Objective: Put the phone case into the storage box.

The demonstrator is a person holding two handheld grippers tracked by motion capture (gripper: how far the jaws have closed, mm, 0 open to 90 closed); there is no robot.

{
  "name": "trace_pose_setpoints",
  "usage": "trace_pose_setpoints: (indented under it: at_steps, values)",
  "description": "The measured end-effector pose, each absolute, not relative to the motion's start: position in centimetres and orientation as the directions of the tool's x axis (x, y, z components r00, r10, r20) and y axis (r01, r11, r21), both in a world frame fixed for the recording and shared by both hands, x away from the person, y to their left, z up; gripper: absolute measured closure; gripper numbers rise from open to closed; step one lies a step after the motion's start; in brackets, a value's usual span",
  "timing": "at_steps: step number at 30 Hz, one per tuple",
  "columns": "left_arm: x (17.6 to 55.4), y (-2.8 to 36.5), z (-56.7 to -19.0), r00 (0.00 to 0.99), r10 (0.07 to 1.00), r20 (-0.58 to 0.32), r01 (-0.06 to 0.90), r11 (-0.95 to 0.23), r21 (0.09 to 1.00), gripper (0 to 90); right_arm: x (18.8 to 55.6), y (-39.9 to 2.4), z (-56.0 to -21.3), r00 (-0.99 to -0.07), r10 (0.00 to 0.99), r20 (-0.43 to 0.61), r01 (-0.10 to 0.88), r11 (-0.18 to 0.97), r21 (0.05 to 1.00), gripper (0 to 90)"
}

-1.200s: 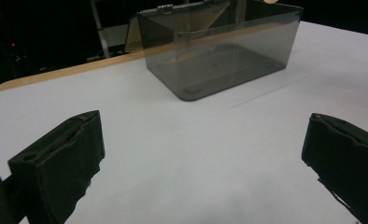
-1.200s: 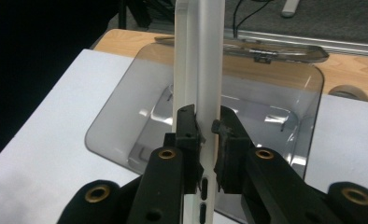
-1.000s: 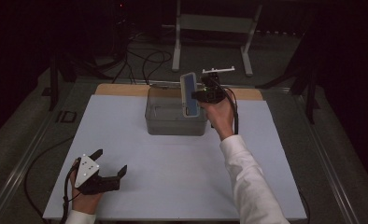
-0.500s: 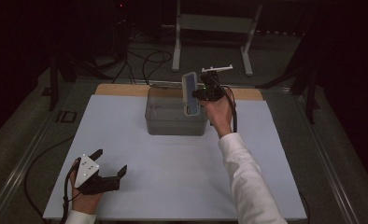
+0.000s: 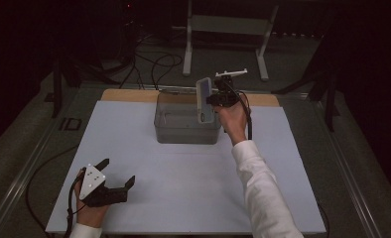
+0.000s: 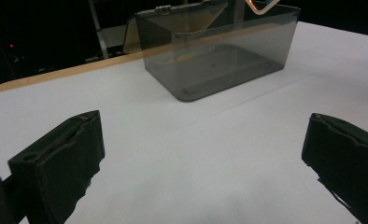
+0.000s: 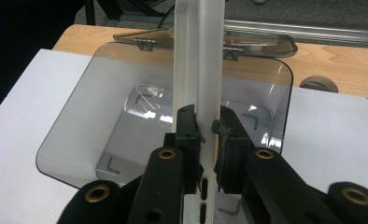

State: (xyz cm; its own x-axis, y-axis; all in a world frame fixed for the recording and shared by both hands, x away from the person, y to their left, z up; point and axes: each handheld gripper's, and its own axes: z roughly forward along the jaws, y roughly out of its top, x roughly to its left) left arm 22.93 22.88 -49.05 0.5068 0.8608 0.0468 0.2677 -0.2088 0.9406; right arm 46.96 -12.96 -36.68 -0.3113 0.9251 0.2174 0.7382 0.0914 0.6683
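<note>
Left claw (image 5: pixel 118 179) low on the white counter (image 5: pixel 183 198), spread wide with nothing between; further right a clear plastic box (image 5: pixel 186 121), lid open, and above its right end a phone (image 5: pixel 204 99) upright, pinched by the right claw (image 7: pixel 206 125).

There are two grippers, left (image 5: pixel 118 174) and right (image 5: pixel 211 99), one phone (image 5: pixel 204 100), one clear bin (image 5: pixel 186 130) with one lid (image 7: pixel 261 41), and one white mat (image 5: pixel 183 188).
</note>
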Motion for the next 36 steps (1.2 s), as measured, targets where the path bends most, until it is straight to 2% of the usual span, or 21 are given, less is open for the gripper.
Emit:
trace_pose_setpoints:
  at_steps: [36]
  values:
    - [22.9,22.8,-49.0,0.508,0.860,0.050,0.266,-0.212,0.940,0.2,48.2,-13.4,-38.0,-0.253,0.946,0.203,0.785,0.078,0.615,81.7]
